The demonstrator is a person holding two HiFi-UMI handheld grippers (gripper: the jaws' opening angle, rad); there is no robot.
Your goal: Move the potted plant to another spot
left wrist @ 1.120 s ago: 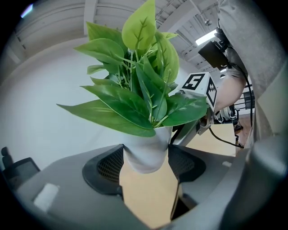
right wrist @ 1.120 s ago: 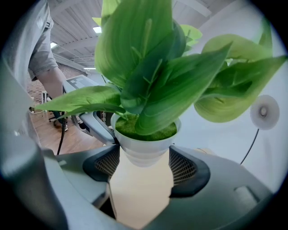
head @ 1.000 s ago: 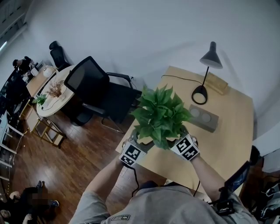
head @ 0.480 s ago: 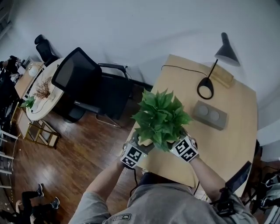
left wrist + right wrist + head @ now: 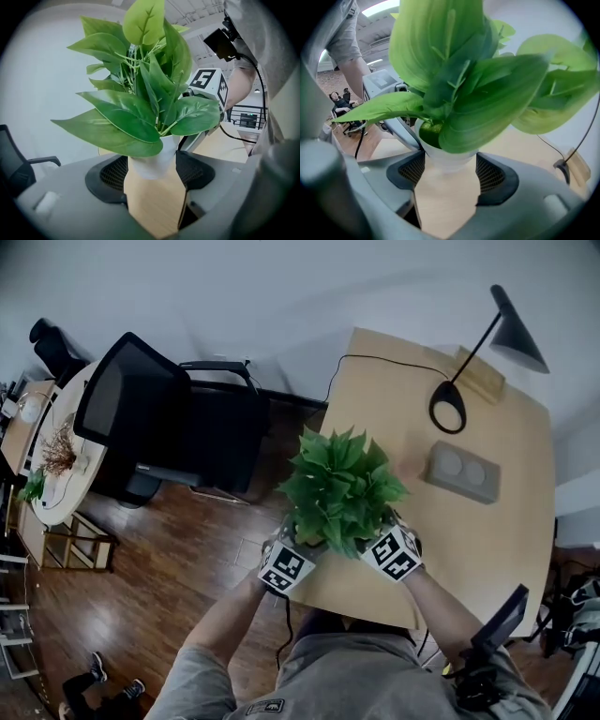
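The potted plant (image 5: 342,486) has broad green leaves in a small white pot (image 5: 152,164). It is at the near left corner of the wooden table (image 5: 469,540). My left gripper (image 5: 300,545) holds the pot from the left and my right gripper (image 5: 375,538) from the right. In the left gripper view the pot sits between the left gripper (image 5: 152,174) pads, touching both. The right gripper view shows the pot (image 5: 447,159) pressed between the right gripper (image 5: 449,174) pads. Leaves hide the pot in the head view. I cannot tell whether the pot's base touches the tabletop.
A black desk lamp (image 5: 448,407) with its cord, a grey socket box (image 5: 462,472) and a wooden block (image 5: 478,376) stand at the table's far side. A black office chair (image 5: 159,427) is left of the table on the wood floor. A round table (image 5: 47,456) is farther left.
The plant, with both grippers on it, has come nearer to the table's near left corner, away from the lamp and socket box. The head view has shifted.
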